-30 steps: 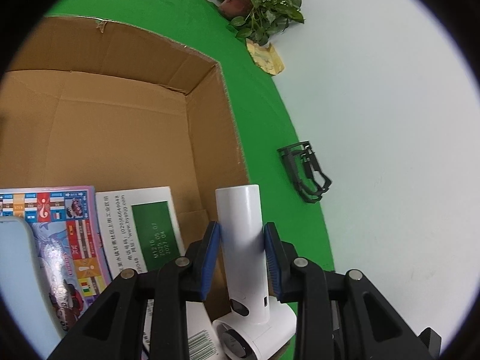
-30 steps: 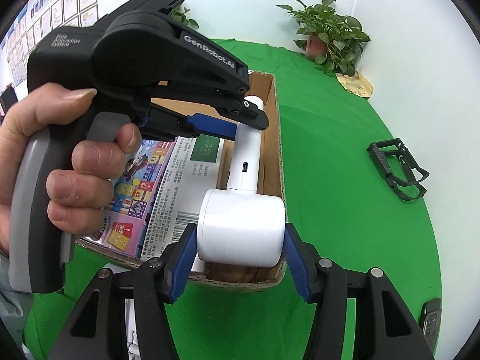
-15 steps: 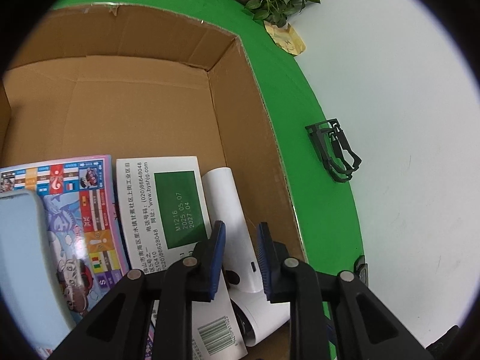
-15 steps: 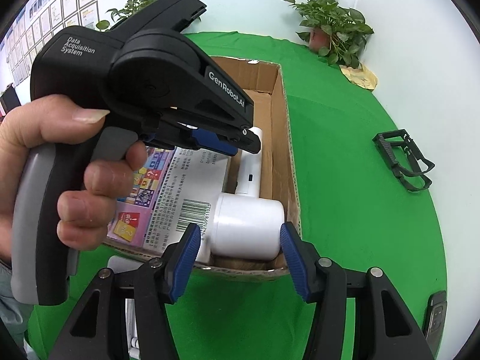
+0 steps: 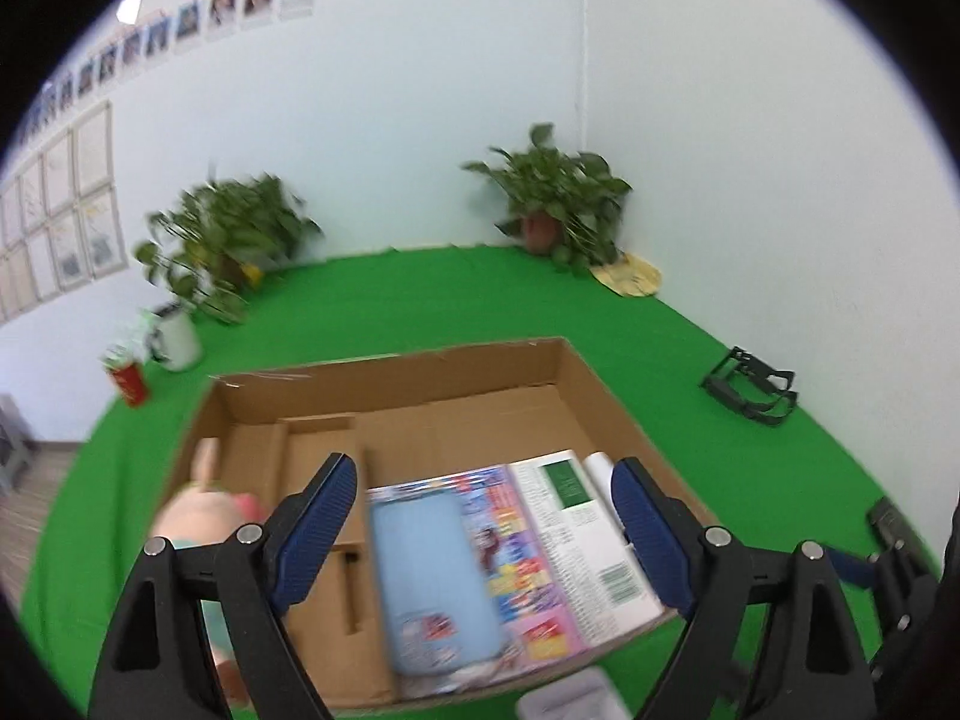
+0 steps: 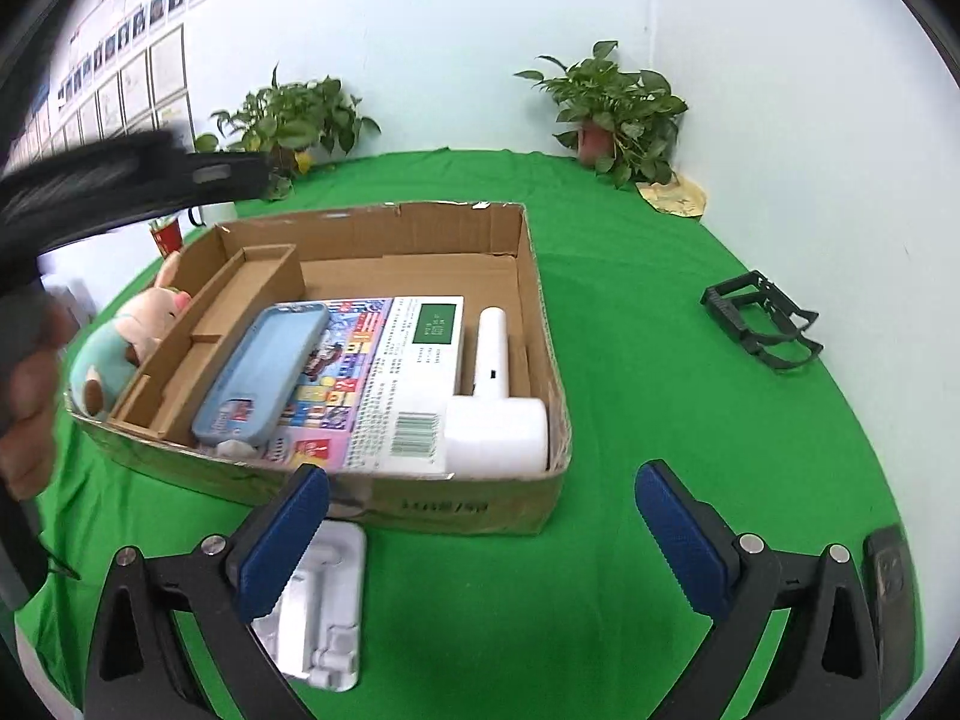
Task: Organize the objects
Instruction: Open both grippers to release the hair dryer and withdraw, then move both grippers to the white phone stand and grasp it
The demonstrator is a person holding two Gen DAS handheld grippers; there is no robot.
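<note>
1. Left gripper (image 5: pixel 483 510) — jaws spread wide, nothing between them; raised over the near edge of the cardboard box (image 5: pixel 564 360).
2. Right gripper (image 6: pixel 480 531) — jaws spread wide, empty; low over the green surface (image 6: pixel 630 360), just short of the box's near wall.
3. Cardboard box (image 6: pixel 522 240) — open-topped, directly ahead of both grippers, with a cardboard divider along its left part.
4. White handheld device (image 6: pixel 498 396) — lying flat in the box's right end, ahead of the right gripper; thick head toward the gripper, slim handle pointing away; apart from both grippers.
5. White printed box (image 6: pixel 414 378) — flat in the cardboard box, just left of the device, touching it.
6. Colourful booklet (image 6: pixel 336 372) — left of the printed box.
7. Light-blue case (image 6: pixel 264 372) — resting on the booklet.
8. Plush toy (image 6: pixel 120 342) — far-left compartment, beyond the divider.
9. White plastic tray (image 6: pixel 327 606) — on the surface, under the right gripper's left finger.
10. Black bottle cage (image 6: pixel 762 324) — on the surface, well off to the right.
11. Potted plants (image 6: pixel 612 108) — far ahead, against the wall.
</note>
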